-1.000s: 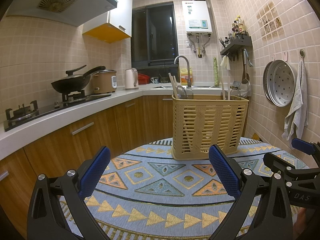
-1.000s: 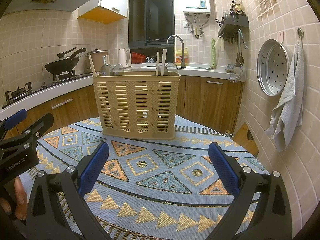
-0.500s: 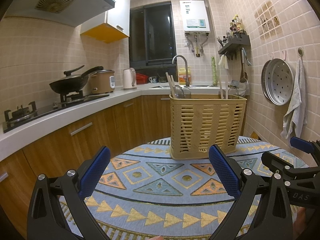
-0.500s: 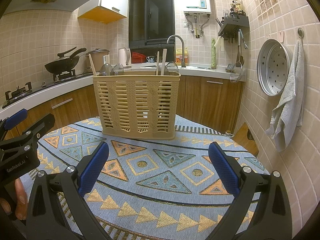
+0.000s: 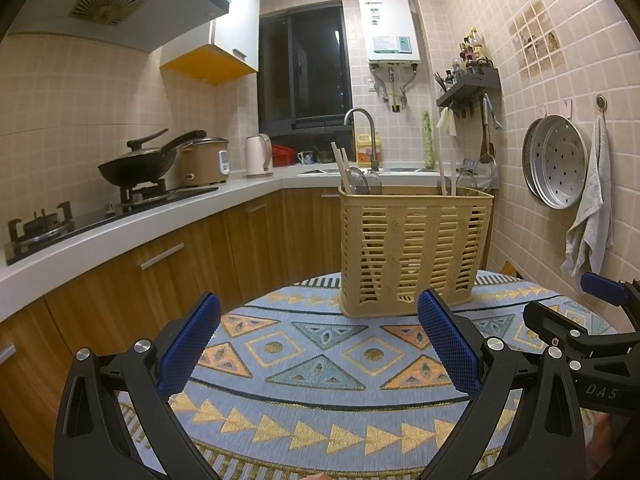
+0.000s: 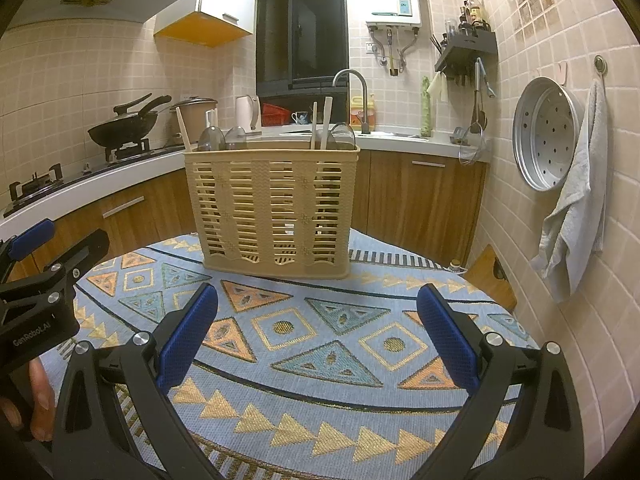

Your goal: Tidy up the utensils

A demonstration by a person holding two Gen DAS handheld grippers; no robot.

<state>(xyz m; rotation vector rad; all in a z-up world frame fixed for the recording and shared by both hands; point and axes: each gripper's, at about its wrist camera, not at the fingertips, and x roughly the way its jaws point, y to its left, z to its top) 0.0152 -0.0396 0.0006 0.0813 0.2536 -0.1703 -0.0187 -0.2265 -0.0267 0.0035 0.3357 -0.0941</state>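
Observation:
A tan slatted utensil basket [image 5: 414, 252] [image 6: 274, 212] stands upright at the far side of a round table with a patterned cloth [image 5: 320, 376] [image 6: 320, 344]. Spoons [image 6: 218, 138] and chopsticks [image 6: 326, 122] stick up out of it; in the left wrist view spoons [image 5: 360, 182] and chopsticks [image 5: 446, 176] show above its rim. My left gripper [image 5: 318, 344] hovers open over the cloth, well short of the basket, with nothing between its blue pads. My right gripper [image 6: 318, 340] is open too and holds nothing; it also shows at the right edge of the left wrist view.
A kitchen counter [image 5: 120, 232] with a stove and wok [image 5: 140, 168] runs along the left. A sink and tap [image 6: 356, 92] lie behind the basket. A steel steamer tray [image 6: 544, 136] and a towel [image 6: 576, 208] hang on the right wall.
The left gripper has drawn back and drifted a little left, so the basket looks smaller and further right. The right gripper has hardly moved. Both stayed open.

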